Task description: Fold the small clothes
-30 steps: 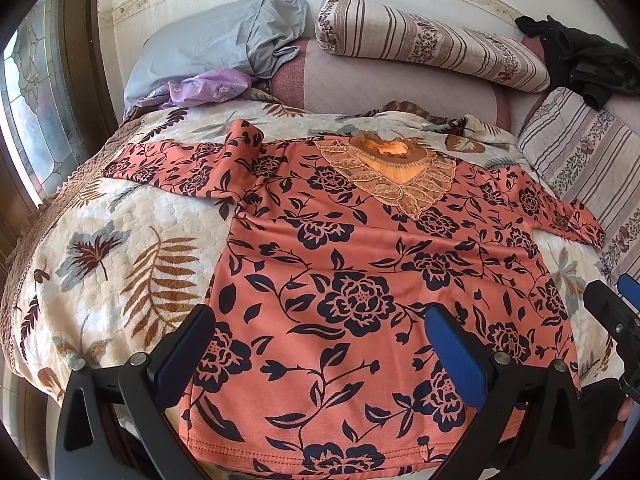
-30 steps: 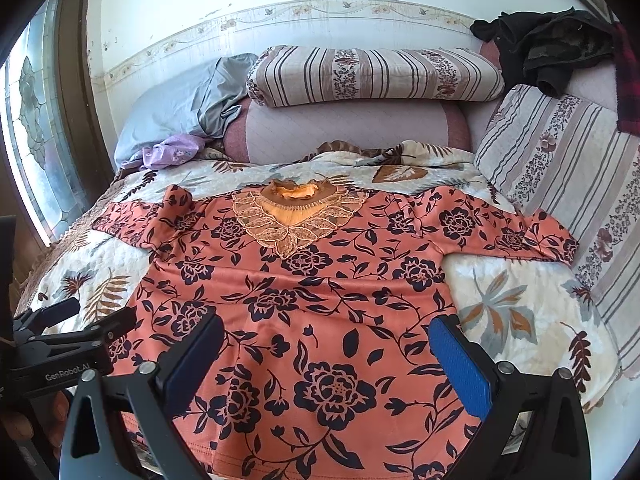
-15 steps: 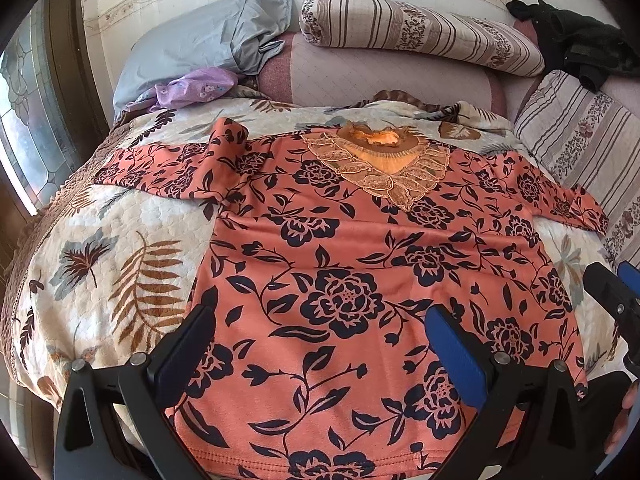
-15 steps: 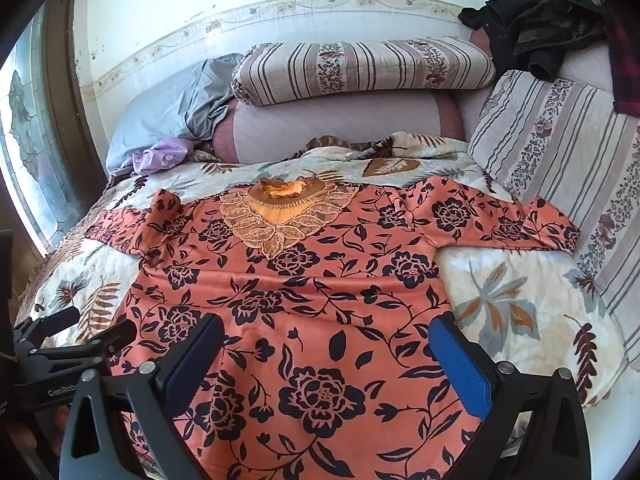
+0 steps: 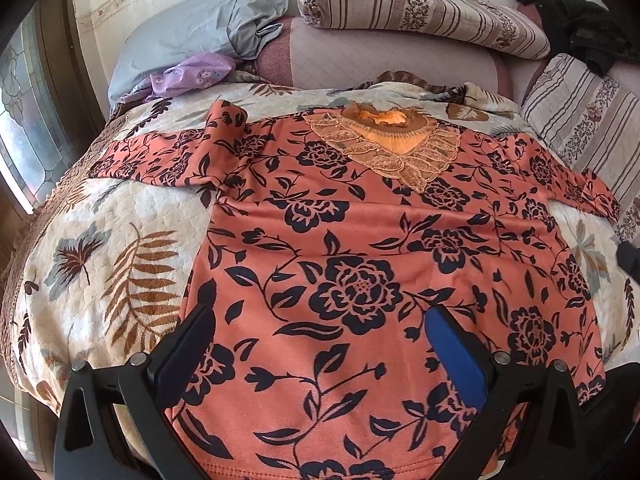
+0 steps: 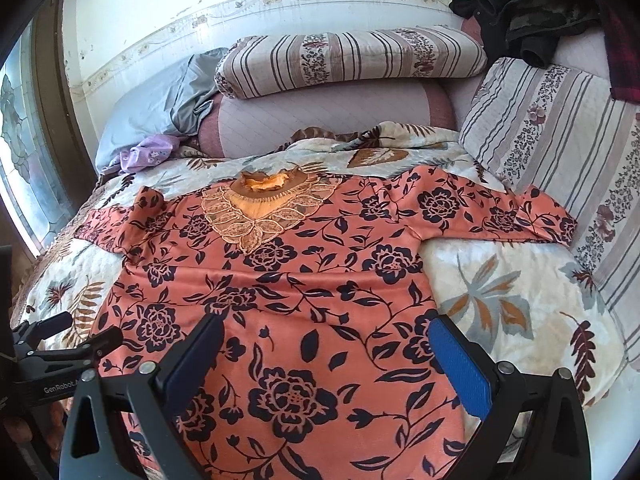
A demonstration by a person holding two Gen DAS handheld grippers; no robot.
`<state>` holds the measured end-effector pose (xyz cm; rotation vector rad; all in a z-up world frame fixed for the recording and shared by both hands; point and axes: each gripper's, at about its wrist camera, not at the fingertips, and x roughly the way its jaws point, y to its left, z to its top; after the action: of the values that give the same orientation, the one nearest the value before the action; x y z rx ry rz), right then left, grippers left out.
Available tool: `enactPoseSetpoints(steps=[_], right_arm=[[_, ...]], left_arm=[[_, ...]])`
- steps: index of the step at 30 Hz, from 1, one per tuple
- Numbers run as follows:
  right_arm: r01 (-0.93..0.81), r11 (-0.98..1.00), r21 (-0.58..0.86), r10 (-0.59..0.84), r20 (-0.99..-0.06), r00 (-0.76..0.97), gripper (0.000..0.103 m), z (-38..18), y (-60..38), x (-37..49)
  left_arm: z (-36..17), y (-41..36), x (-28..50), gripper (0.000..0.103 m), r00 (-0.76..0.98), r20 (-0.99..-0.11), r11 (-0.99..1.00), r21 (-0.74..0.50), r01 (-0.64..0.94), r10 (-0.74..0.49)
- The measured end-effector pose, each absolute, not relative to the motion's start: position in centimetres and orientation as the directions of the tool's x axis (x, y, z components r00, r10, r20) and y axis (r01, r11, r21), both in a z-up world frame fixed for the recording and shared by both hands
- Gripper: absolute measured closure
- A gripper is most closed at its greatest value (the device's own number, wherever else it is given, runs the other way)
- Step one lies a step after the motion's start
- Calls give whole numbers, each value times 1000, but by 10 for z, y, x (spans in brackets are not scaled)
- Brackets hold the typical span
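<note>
Jaws on both grippers stand wide apart and hold nothing. The left gripper [image 5: 320, 354] hangs over the bottom centre of its frame, above the lower hem of the blouse [image 5: 360, 264]; the right gripper [image 6: 328, 360] hangs likewise at the bottom of its own view, over the same hem, with the left gripper's dark frame showing at the lower left edge there.

The blouse, orange with dark flowers and a lace collar [image 5: 388, 148], lies spread face up across the middle of the bed [image 5: 100, 248]. Its body is flat and fairly smooth. One sleeve [image 5: 160, 156] runs toward the left of the frame with a small bunched fold near the shoulder; the other sleeve [image 6: 520, 216] stretches to the right, ending near a striped cushion [image 6: 560, 140].

Judging from this, the spreading-out looks done, but no fold has been made: sleeves are still out, sides not turned in, hem not brought up. Nearly all of the folding is left, and neither gripper yet has cloth.
</note>
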<state>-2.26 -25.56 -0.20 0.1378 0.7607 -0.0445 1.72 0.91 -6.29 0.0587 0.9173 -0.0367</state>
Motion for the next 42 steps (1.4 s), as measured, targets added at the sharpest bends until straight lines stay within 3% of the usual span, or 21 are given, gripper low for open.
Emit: enactPoseSetpoints(steps=[4,9,11,14,20,21,22,25,26,30,36,40,42], right_arm=[[189,953,238,26,-683,730,0,-6,-339,-20],[431,789,438,-14,-689,725,1,-34,-486,-7],[509,698,505,-28,-690,723,7,-49,-540,1],[579,592,562,-39,-697,716,24,-67,-598,25],[652,539,534,-86,-735,673,29,-86,-647,79],[661,537,524,-84,-747,660,35,-90,-650,87],[670,538,511,-72,-764,641,56,-95,-652,95],[667,549,504,-55,-774,631,92,-91,-647,110],[644,561,520,-44,-758,650,95,-82,-641,114],[481,576,661,61,-621,781,95,-25,-598,136],[43,477,878,326,-222,919,95,83,-462,174],[-154,322,934,460,-13,888,91,94,-349,186],[-177,276,945,505,14,863,53,67,-297,196]], left_arm=[[-78,31,33,0,591,-805,997,74,13,52],[-87,60,57,0,604,-789,994,102,-47,110],[-88,72,67,0,619,-775,992,107,-71,128],[-91,92,84,0,633,-760,989,103,-109,149],[-99,118,106,0,651,-741,984,74,-163,164],[-101,121,107,0,649,-743,983,70,-167,163],[-106,124,109,0,639,-751,982,67,-176,166],[-118,136,114,0,593,-793,979,19,-204,139],[-120,141,114,0,583,-802,975,-4,-221,129],[-119,155,111,0,584,-809,958,-107,-265,71],[-109,163,105,0,621,-783,953,-151,-262,46],[-102,176,100,0,645,-763,939,-202,-280,28],[-100,183,99,0,653,-757,929,-226,-292,22]])
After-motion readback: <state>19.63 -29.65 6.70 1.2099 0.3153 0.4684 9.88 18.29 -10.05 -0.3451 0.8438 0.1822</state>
